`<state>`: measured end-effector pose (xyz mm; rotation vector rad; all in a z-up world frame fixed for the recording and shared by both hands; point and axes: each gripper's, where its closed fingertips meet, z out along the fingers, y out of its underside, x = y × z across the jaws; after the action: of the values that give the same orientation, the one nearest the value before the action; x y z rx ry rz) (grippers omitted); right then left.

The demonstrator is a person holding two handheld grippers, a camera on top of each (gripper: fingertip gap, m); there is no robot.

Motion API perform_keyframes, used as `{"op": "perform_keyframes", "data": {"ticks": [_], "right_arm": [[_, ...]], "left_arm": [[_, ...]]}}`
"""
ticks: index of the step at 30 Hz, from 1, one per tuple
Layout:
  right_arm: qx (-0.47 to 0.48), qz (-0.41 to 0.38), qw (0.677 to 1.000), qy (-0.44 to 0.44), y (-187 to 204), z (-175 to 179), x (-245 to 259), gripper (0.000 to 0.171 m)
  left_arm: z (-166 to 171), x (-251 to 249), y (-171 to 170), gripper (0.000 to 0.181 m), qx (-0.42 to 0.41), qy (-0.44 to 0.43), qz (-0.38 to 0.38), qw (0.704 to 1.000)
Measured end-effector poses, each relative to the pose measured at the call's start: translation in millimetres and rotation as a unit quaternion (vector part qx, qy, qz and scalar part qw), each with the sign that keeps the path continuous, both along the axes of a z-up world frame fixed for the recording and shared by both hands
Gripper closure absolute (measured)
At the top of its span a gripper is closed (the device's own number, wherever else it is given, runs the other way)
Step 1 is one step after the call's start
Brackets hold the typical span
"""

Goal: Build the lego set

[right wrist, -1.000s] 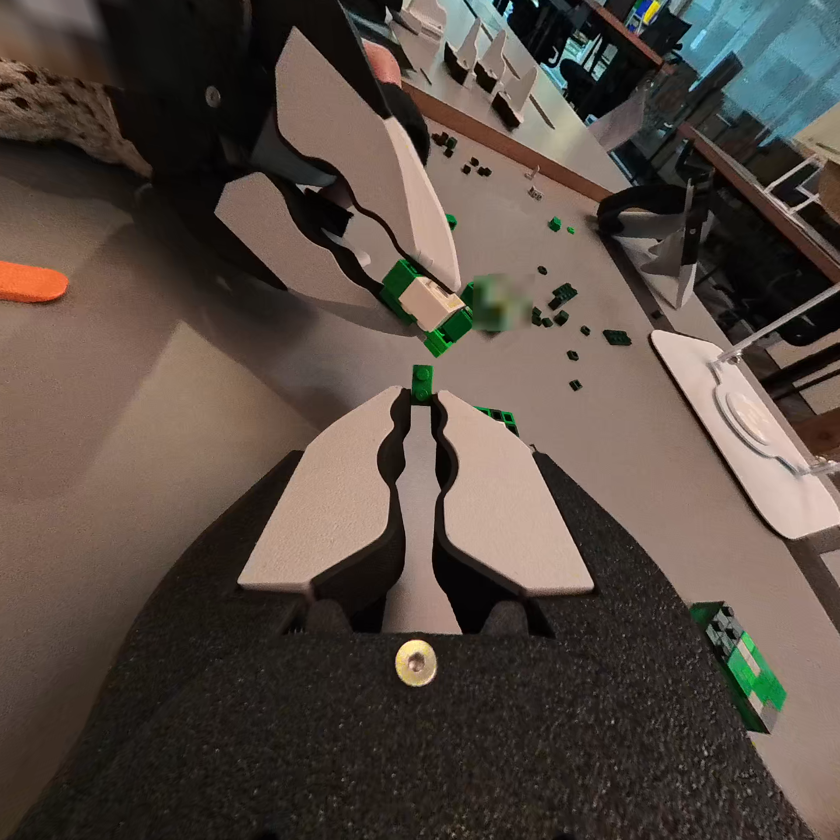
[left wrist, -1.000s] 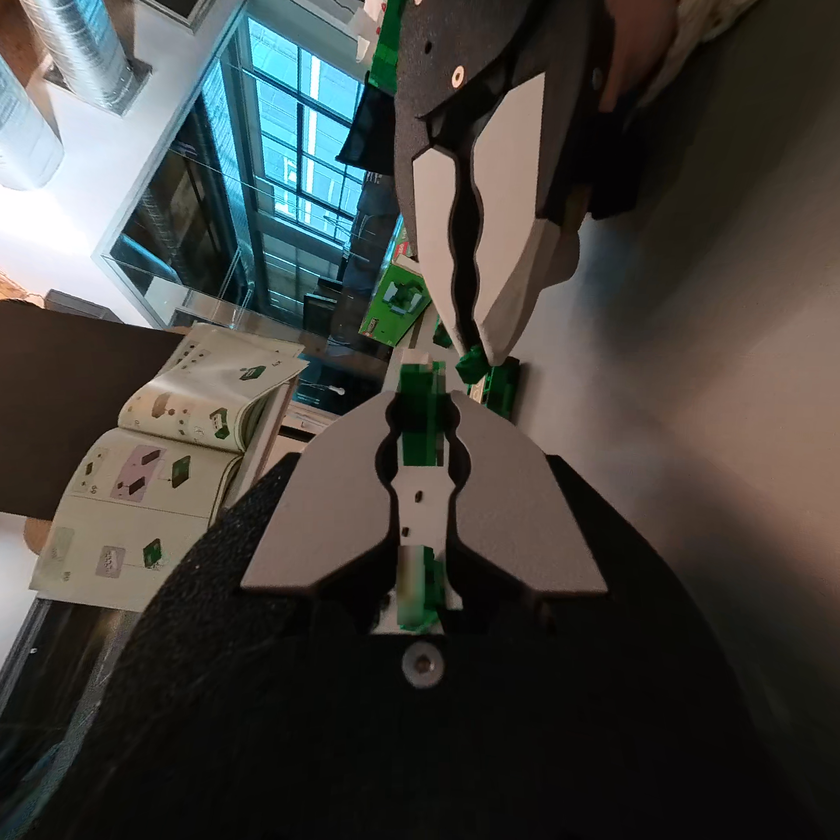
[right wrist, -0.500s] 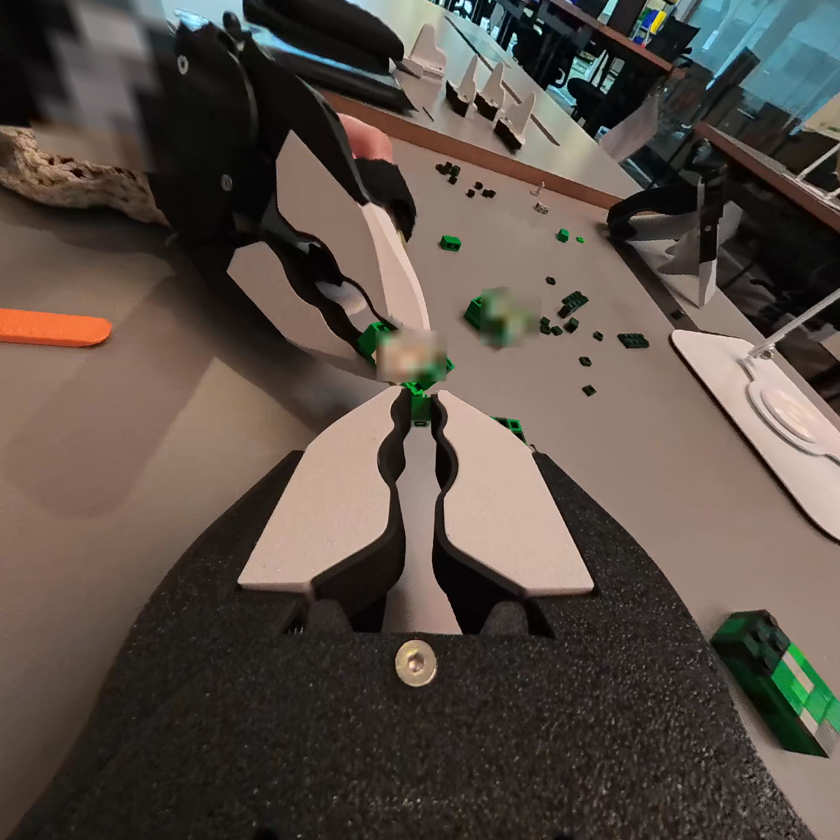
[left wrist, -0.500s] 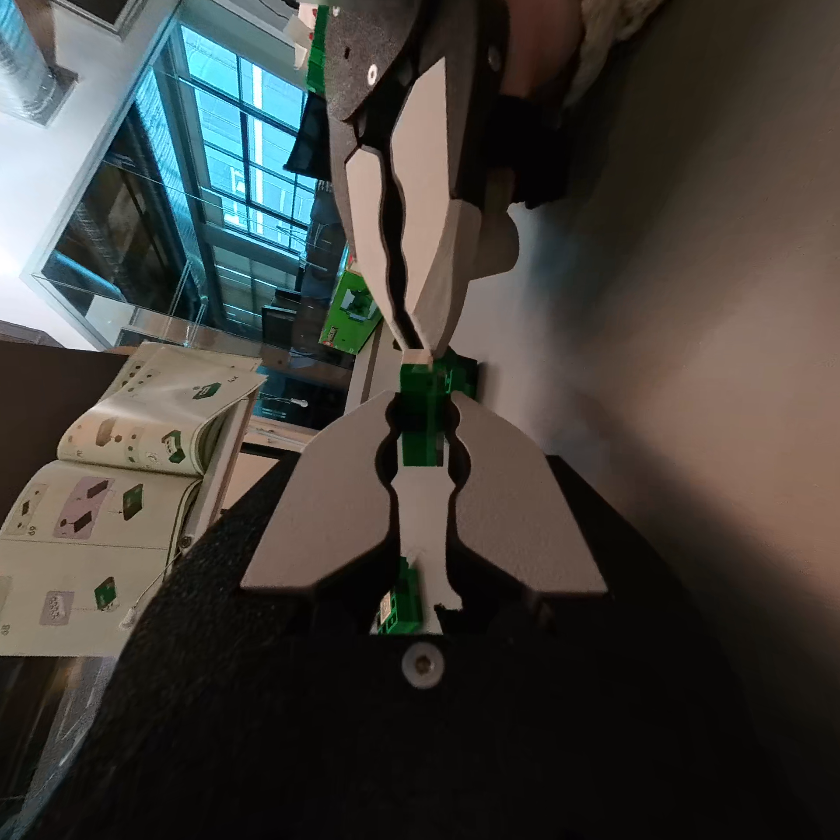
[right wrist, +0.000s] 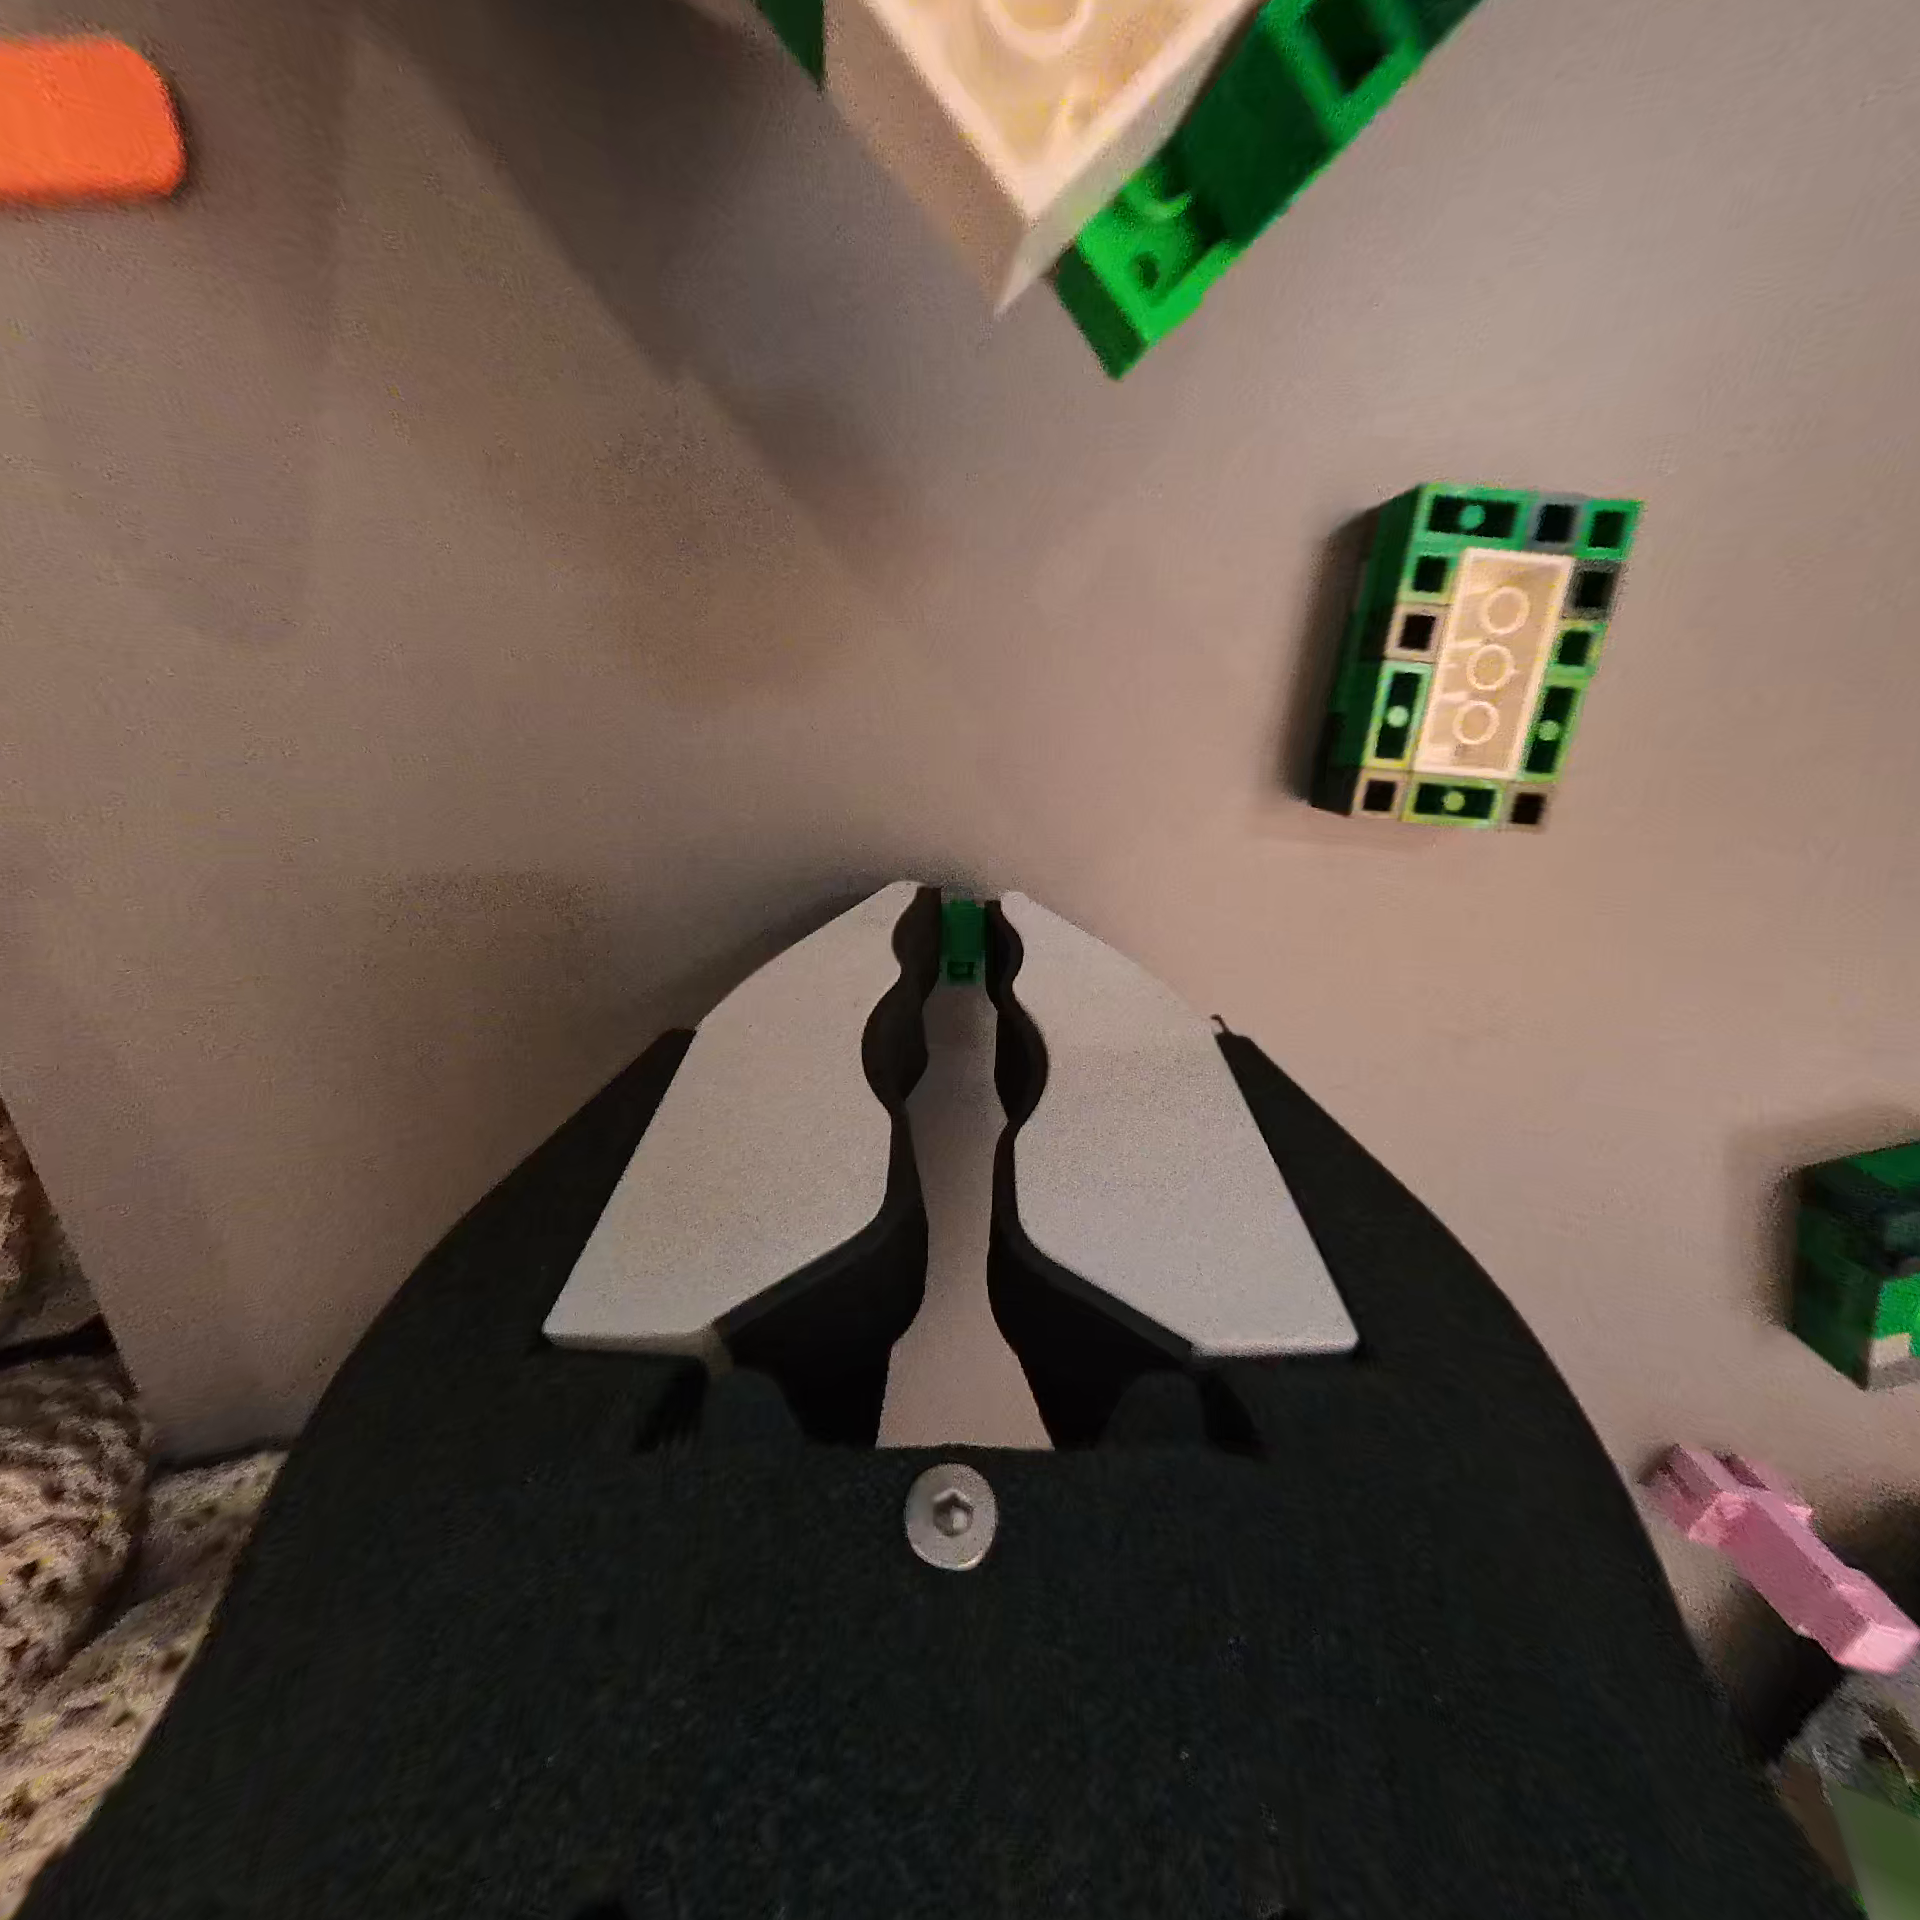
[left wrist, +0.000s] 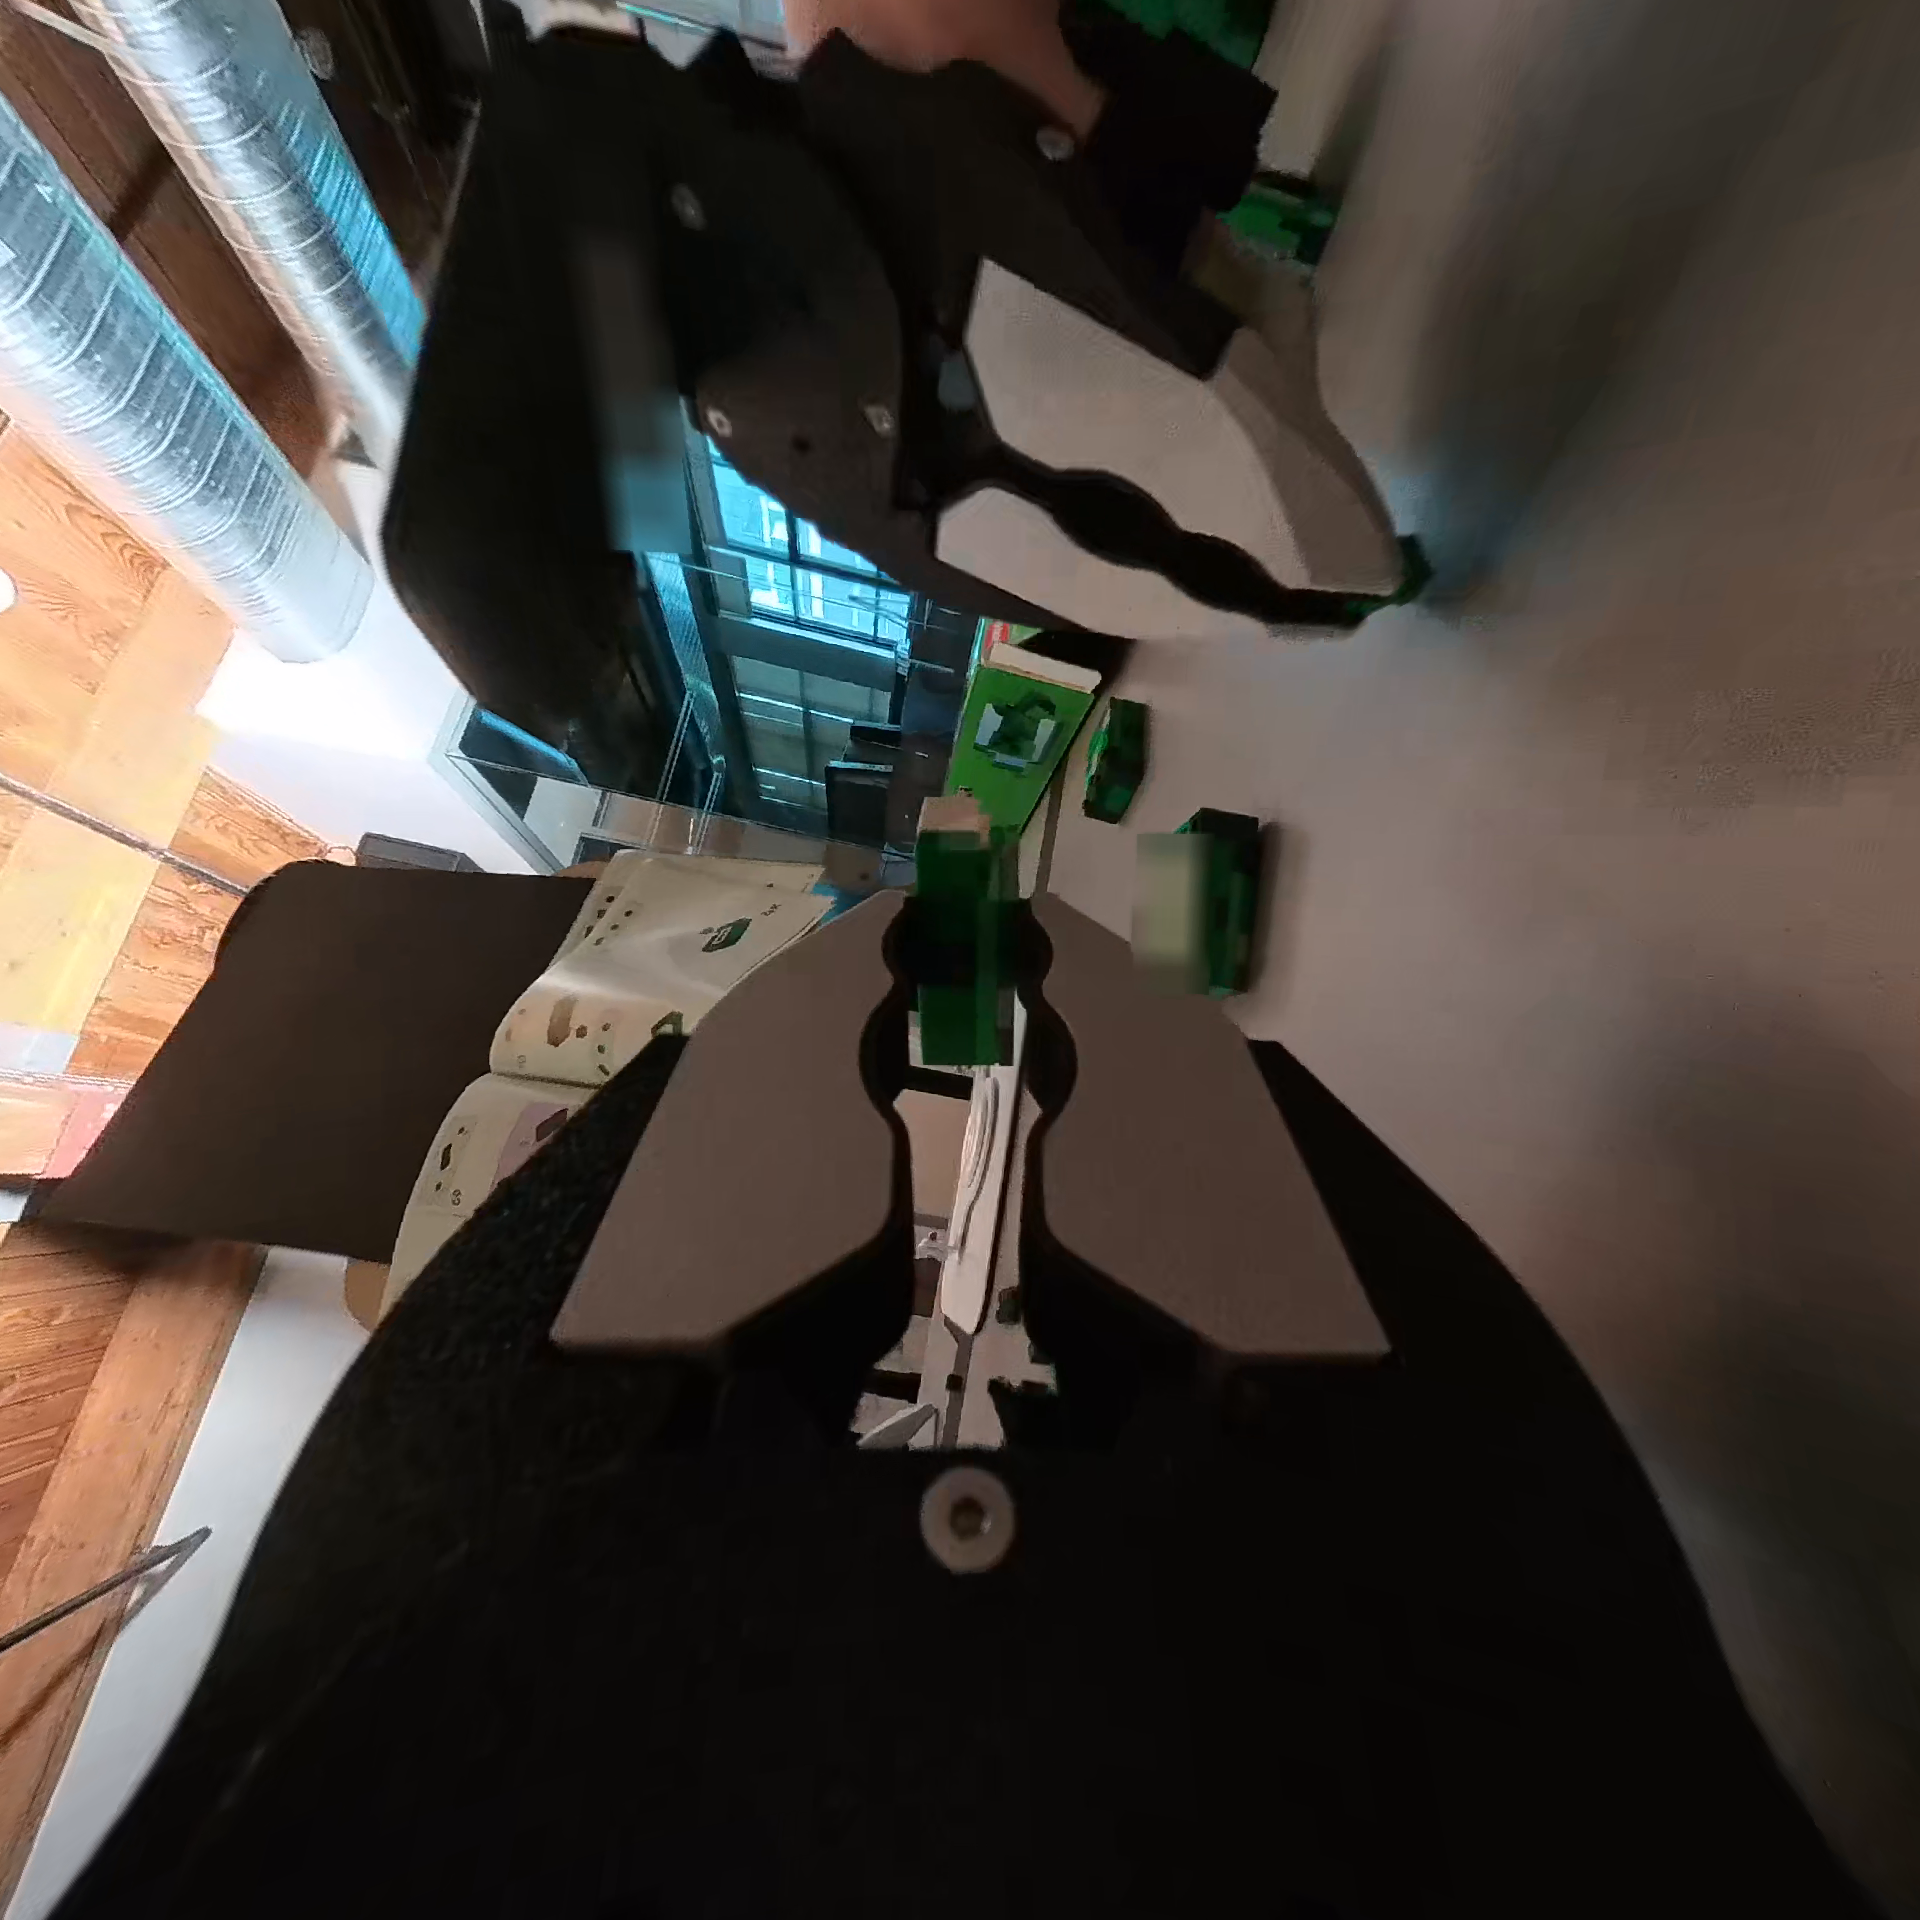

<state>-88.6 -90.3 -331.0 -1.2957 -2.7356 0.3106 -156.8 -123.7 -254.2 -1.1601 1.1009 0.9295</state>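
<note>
My left gripper [left wrist: 964,914] is shut on a green and white lego assembly [left wrist: 961,956] and holds it above the grey table [left wrist: 1610,935]. The assembly's underside shows at the top of the right wrist view [right wrist: 1143,156]. My right gripper [right wrist: 961,899] is shut on a small green piece [right wrist: 963,940], tips pointing down close to the table. It also shows in the left wrist view [left wrist: 1382,592], apart from the assembly. A built green and white block [right wrist: 1475,655] lies on the table to the right.
An orange tool [right wrist: 83,120] lies at the far left. A second green block [right wrist: 1870,1257] and a pink piece [right wrist: 1787,1558] lie at the right edge. An open instruction booklet [left wrist: 623,987] and a green box [left wrist: 1023,727] stand beyond the table.
My right gripper has pulled away from the assembly in the left gripper and swung down toward the table, still holding the small green piece. The left gripper keeps its hold.
</note>
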Motion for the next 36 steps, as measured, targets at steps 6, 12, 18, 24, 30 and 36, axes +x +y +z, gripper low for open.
{"op": "perform_keyframes", "data": {"ticks": [6, 12, 18, 24, 30, 36], "right_arm": [[0.033, -0.018, 0.999, -0.004, -1, -1, -5, 0.155], [-0.090, -0.046, 0.985, 0.138, 10, 5, 10, 0.136], [-0.172, 0.007, 0.959, 0.226, 10, -2, 6, 0.147], [-0.205, 0.034, 0.953, 0.223, 2, 0, -5, 0.154], [-0.206, -0.015, 0.947, 0.247, -2, 13, -17, 0.163], [-0.196, -0.119, 0.903, 0.364, -6, 91, -52, 0.163]], "left_arm": [[1, -6, -1, 0.165, 0.001, -0.008, 0.010, 1.000], [-7, 2, -1, 0.165, -0.019, 0.010, -0.002, 1.000], [-12, 11, -2, 0.165, -0.045, -0.007, -0.035, 0.998], [-8, 8, -4, 0.164, -0.044, -0.032, -0.038, 0.998], [2, -3, 1, 0.165, 0.000, 0.009, 0.028, 1.000], [15, -16, 5, 0.165, 0.042, 0.039, 0.121, 0.991]]}}
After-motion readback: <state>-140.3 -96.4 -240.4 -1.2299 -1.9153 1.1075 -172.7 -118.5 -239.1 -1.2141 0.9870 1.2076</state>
